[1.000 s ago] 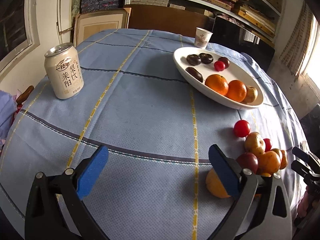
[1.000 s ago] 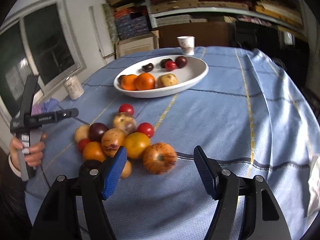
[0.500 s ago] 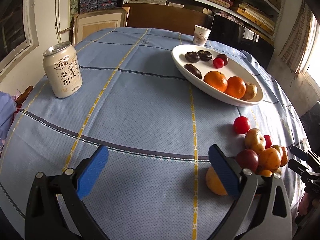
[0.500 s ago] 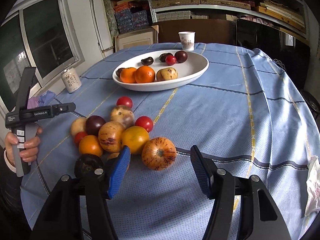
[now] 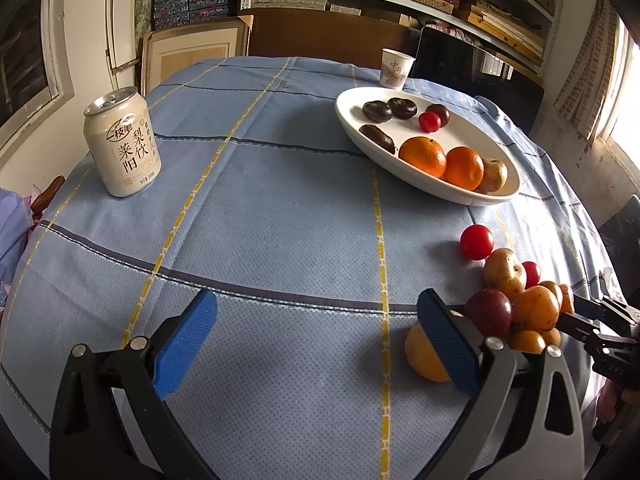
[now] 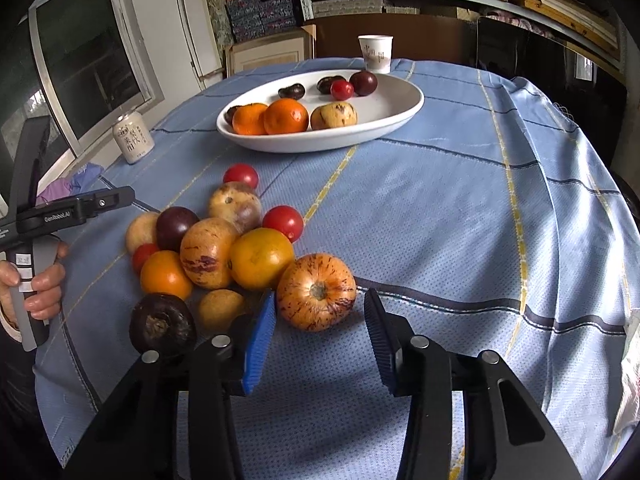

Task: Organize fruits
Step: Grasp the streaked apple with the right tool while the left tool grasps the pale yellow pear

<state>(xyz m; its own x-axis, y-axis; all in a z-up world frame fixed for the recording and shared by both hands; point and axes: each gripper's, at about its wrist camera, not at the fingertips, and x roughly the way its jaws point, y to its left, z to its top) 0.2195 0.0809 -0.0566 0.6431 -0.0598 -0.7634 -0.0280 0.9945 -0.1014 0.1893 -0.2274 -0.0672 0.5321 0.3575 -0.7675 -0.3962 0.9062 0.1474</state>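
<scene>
A pile of loose fruit [image 6: 224, 248] lies on the blue tablecloth: oranges, red tomatoes, plums and striped yellow fruits. My right gripper [image 6: 320, 336] is open, its pads on either side of the nearest striped orange fruit [image 6: 316, 291], just short of it. A white oval bowl [image 6: 384, 120] behind holds two oranges [image 6: 272, 117], a yellow fruit and several dark ones. My left gripper [image 5: 316, 344] is open and empty over bare cloth, the pile [image 5: 516, 300] at its right and the bowl [image 5: 452, 192] far right.
A drink can [image 5: 124, 144] stands at the far left of the table. A paper cup [image 5: 394, 69] stands behind the bowl. The table edge drops off on the right. Shelves, a chair and boxes stand behind the table.
My right gripper has moved forward and down toward the striped orange fruit, which now sits between its pads. The left gripper has barely moved.
</scene>
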